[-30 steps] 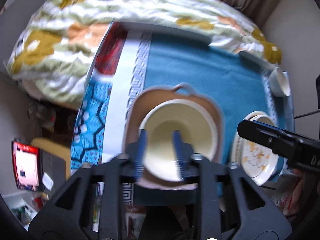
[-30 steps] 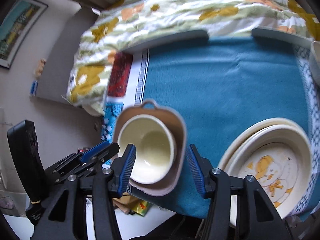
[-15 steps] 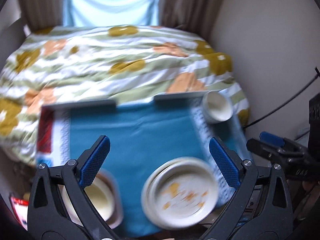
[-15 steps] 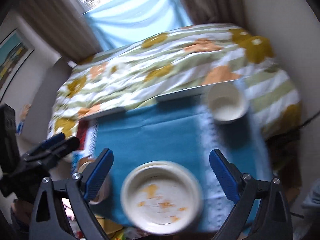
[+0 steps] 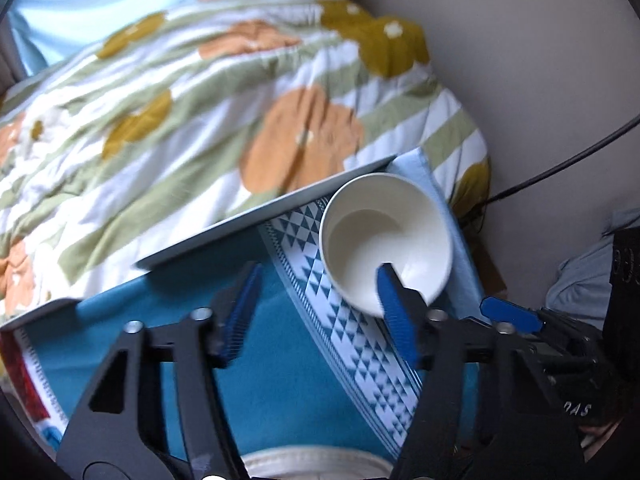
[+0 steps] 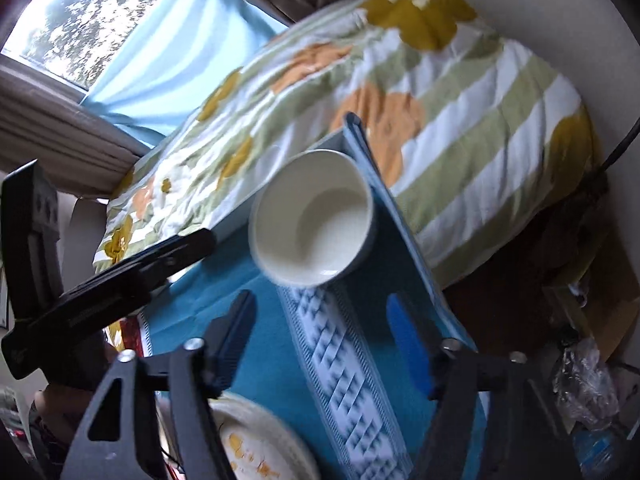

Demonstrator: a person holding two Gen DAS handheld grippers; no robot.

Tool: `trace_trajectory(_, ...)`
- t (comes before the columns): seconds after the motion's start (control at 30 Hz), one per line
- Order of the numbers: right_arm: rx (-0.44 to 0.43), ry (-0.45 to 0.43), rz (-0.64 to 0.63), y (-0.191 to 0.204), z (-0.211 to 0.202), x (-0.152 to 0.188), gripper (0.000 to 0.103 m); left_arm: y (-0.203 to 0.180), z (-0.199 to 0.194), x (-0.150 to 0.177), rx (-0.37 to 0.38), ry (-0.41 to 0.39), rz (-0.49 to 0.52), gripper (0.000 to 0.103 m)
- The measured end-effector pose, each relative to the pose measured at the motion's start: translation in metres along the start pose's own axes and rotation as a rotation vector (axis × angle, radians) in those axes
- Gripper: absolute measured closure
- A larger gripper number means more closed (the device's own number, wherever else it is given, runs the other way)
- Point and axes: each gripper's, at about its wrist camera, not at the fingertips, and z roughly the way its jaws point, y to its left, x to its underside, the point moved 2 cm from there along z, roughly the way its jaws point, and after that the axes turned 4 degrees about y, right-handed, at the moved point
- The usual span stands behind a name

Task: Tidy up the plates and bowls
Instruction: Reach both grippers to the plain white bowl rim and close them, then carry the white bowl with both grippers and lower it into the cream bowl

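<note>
A white bowl (image 5: 386,240) stands upright and empty at the far right corner of the blue tablecloth (image 5: 280,380). My left gripper (image 5: 316,312) hovers over its near left side. The right fingertip (image 5: 390,300) overlaps the bowl's rim and the left one is off the bowl over the cloth. Its jaws are closing and no pad presses on the bowl. In the right wrist view the bowl (image 6: 312,220) lies just ahead of my right gripper (image 6: 320,340), whose jaws are closing with only cloth between them. A stack of cream plates (image 6: 260,440) with orange marks sits at the near edge.
A flowered quilt (image 5: 200,120) on a bed borders the table's far side. The wall (image 5: 540,80) and a black cable (image 5: 560,160) are close on the right. Bags and a bottle (image 6: 592,420) lie low beside the table's right edge. A curtained window (image 6: 100,32) is at far left.
Both grippers swept right, from the cream bowl in the tan dish, past the plates, to the white bowl at the corner. Their jaws spread wide midway and have since narrowed.
</note>
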Motion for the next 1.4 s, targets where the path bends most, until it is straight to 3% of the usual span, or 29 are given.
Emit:
trace_trajectory(0.2,-0.005,0.003,0.006,-0.017,0.023,-0.018,0.059,0.002,0.054,-0.017,0.007,0.059,0.008,0.064)
trace_trajectory(0.37,0.003,0.003,0.006,-0.019,0.031,-0.027,0.076,0.005,0.07,-0.02,0.003,0.09,0.015,0.084)
trace_trajectory(0.47,0.026,0.001,0.004,-0.019,0.034,-0.029,0.086,0.005,0.075,-0.021,0.006,0.112,0.019,0.091)
trace_trajectory(0.57,0.036,-0.006,0.005,-0.018,0.034,-0.03,0.088,0.001,0.078,-0.021,0.007,0.123,0.026,0.096)
trace_trajectory(0.83,0.035,-0.001,-0.031,-0.016,0.035,-0.033,0.088,0.0,0.074,-0.014,-0.013,0.115,0.032,0.096)
trace_trajectory(1.07,0.026,-0.011,-0.095,0.001,0.023,-0.03,0.089,0.001,0.046,-0.005,-0.037,0.063,0.015,0.096)
trace_trajectory(1.4,0.003,-0.008,-0.261,0.075,-0.016,-0.003,0.089,0.029,-0.048,0.039,-0.063,-0.053,-0.089,0.096)
